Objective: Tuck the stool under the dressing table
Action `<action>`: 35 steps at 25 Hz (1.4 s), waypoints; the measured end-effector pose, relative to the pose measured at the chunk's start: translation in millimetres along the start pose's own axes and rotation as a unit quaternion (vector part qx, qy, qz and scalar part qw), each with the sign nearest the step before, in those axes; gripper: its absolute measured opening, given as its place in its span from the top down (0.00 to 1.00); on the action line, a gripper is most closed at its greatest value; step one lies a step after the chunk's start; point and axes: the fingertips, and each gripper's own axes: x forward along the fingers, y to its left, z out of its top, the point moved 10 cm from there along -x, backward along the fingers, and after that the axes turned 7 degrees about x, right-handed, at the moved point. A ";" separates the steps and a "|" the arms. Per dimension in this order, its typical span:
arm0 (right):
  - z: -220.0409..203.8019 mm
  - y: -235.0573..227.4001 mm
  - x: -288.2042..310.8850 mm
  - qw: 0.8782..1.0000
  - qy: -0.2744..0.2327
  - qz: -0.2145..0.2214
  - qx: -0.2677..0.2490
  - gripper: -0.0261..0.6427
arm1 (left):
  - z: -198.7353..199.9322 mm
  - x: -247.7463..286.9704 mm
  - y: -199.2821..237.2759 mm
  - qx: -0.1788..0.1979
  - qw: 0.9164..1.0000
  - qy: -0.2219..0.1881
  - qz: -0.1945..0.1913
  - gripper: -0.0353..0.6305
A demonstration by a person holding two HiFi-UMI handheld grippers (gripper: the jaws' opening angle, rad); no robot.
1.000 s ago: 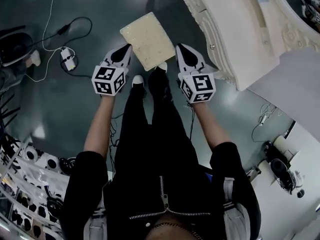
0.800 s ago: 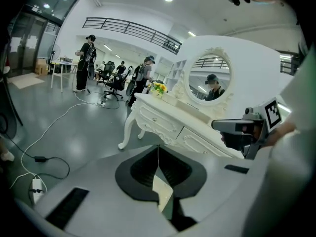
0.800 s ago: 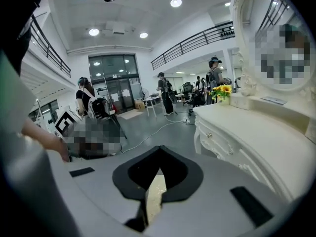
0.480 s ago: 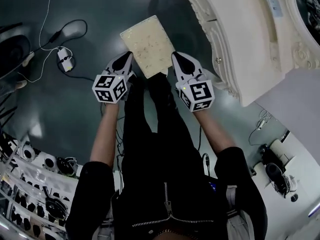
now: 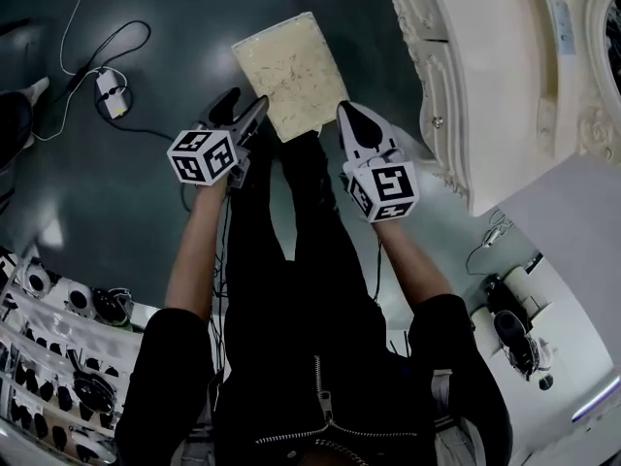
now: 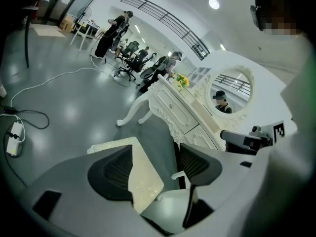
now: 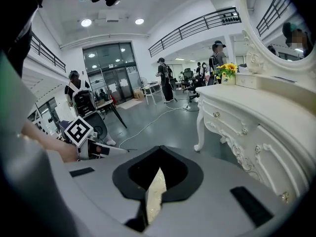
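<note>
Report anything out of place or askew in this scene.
The cream rectangular cushioned stool stands out on the open grey floor, clear of the white carved dressing table rather than tucked under it. A white power strip also lies loose on the floor, a possible trip hazard.

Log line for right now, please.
left gripper: jaws just opening, stool corner between, ungripped | right gripper: shut beside stool | dressing table: stool not yet under
</note>
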 end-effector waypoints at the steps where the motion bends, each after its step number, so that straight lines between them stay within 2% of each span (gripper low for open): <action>1: -1.7 0.5 2.8 1.000 0.002 0.000 0.002 0.95 | -5.7 3.0 6.0 -0.008 1.000 0.007 -0.001 0.51; 11: -38.4 4.8 30.0 0.999 0.031 -0.014 0.020 0.95 | -78.7 39.9 65.1 -0.081 0.994 0.068 -0.005 0.49; 16: -56.8 -3.9 46.6 0.999 0.046 -0.017 0.018 0.95 | -112.4 59.0 96.6 -0.108 0.990 0.090 0.011 0.48; 22: -72.3 -18.4 68.6 0.998 0.043 -0.041 0.035 0.95 | -148.3 84.9 126.9 -0.141 0.985 0.102 0.008 0.47; 35: -110.1 -34.9 92.5 0.996 0.073 -0.035 0.047 0.95 | -202.3 133.8 145.6 -0.209 0.971 0.113 -0.017 0.45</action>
